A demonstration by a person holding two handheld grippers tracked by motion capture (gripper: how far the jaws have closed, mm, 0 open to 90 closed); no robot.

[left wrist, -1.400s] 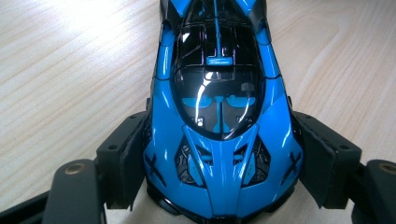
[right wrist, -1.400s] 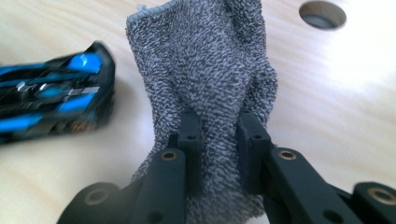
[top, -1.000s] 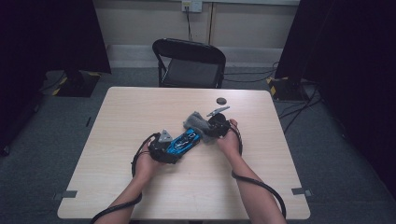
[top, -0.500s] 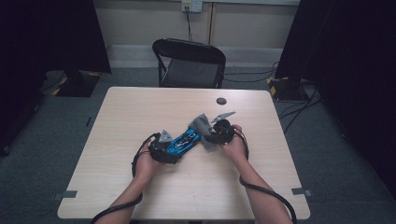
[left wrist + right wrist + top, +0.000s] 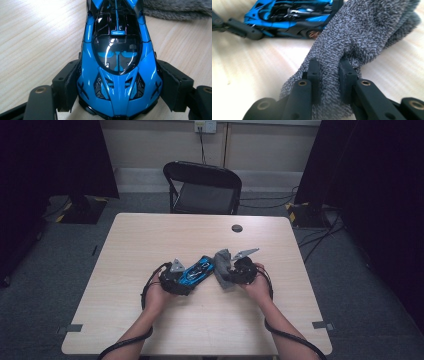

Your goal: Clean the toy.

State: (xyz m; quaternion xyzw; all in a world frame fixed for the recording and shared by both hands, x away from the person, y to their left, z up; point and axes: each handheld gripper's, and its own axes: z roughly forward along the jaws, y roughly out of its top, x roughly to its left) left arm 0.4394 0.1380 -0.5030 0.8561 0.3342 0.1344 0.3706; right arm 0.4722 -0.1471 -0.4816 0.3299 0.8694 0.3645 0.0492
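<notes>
Resting on the table (image 5: 150, 320), the car (image 5: 117, 62) sits nose-in between the fingers (image 5: 67, 82) of the left gripper (image 5: 176, 281), which are closed against both flanks of its front end. Its tail extends away from the fingertips toward the cloth (image 5: 362, 40), touching or nearly touching it; contact cannot be confirmed. The right gripper (image 5: 329, 72) has its fingers (image 5: 314, 75) drawn narrow, pinching a fold of the cloth between them; the rest of the cloth rises beyond the fingertips and partly hides the car's rear.

Surface: pale wood-grain laminate, flat and matte. Room: grey carpet, dark curtains at both sides, a black folding chair (image 5: 202, 187) behind the far edge, cables on the floor at right.

Materials: the car is glossy blue and black, hard-shelled, low and wedge-shaped with a dark glazed canopy. The cloth is grey, fuzzy and soft, bunched into an irregular shape. The fingers are black with flat padded inner faces.

A small dark disc (image 5: 237, 228) lies near the far edge, well apart from both grippers. Both grippers work near the table's centre, well apart from every edge, with bare surface on all sides.
</notes>
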